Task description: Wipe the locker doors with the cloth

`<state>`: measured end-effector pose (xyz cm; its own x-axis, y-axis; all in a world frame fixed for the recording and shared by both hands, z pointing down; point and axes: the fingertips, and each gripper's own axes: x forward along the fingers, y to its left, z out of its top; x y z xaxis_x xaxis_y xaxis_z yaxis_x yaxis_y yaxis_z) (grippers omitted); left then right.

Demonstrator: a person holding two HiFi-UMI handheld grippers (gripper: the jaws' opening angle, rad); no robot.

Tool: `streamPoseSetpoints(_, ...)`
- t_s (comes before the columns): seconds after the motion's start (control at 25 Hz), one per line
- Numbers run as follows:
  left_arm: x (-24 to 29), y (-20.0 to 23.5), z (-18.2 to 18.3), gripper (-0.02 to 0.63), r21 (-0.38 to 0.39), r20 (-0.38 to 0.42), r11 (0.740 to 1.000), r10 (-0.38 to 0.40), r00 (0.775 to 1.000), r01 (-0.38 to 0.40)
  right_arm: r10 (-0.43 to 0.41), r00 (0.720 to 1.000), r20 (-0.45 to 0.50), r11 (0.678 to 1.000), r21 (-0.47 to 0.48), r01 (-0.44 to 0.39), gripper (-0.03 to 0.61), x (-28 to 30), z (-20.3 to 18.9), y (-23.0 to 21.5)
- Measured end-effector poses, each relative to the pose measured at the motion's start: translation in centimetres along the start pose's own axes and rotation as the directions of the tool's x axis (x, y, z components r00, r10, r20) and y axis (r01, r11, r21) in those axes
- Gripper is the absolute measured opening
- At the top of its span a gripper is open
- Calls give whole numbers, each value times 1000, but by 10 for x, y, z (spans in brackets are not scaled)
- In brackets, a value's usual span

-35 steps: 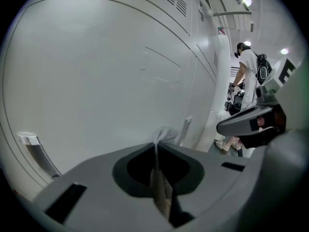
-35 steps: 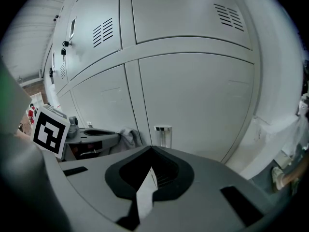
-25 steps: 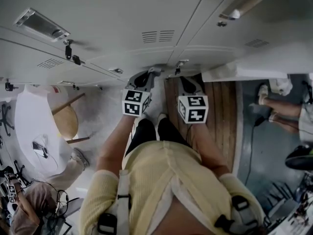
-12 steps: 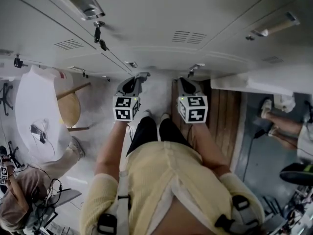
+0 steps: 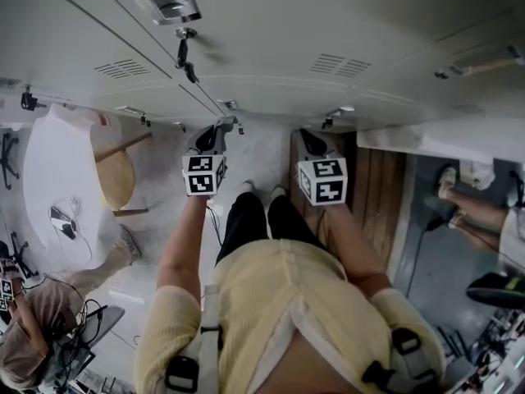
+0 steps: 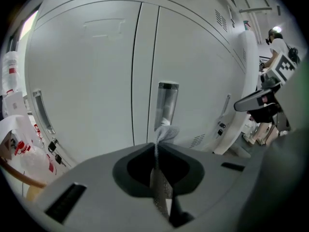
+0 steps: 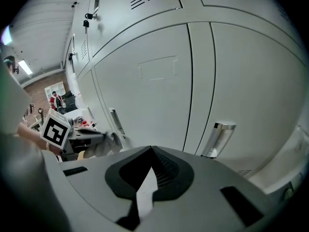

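Now the left gripper (image 6: 157,153), jaws clamped on the cloth (image 6: 164,132) whose tuft projects just ahead of its tips toward a locker door (image 6: 87,71) handle (image 6: 167,103), has shifted leftward, away from the right gripper (image 7: 150,152), which stays closed and empty.

The locker doors (image 6: 87,81) are pale grey, the cloth (image 6: 166,132) light grey, the marker cubes (image 5: 201,175) black-and-white squares, the person's top (image 5: 279,294) pale yellow.

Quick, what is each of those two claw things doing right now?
Left gripper: closed on the cloth.
Right gripper: closed, nothing in it.
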<state>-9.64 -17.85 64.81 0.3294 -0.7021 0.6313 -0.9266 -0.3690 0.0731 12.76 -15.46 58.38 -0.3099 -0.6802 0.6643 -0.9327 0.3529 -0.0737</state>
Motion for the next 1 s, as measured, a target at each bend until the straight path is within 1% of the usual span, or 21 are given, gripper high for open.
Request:
streamPoseSetpoints(0.2, 17, 0, 5, 17, 3, -18, 1000, -21, 1000, 21, -21, 1000, -10, 1000, 3, 21, 4, -1, -3, -4)
streamPoseSetpoints(0.52, 33, -10, 11, 17, 33, -36, 998, -49, 998, 50, -56, 998, -15, 998, 36, 57, 4, -1, -9, -16)
streamPoseSetpoints(0.68, 42, -22, 12, 17, 66, -40, 995, -75, 996, 77, -77, 997, -21, 995, 57, 79, 4, -6, -13, -24)
streamPoseSetpoints(0.8, 46, -34, 15, 17, 70, -47, 992, -99, 994, 102, -94, 995, -24, 993, 72, 95, 3, -9, -17, -31)
streamPoseSetpoints(1.0, 54, -58, 21, 17, 99, -53, 984, -145, 988, 149, -114, 993, -31, 989, 96, 116, 5, -14, -25, -40)
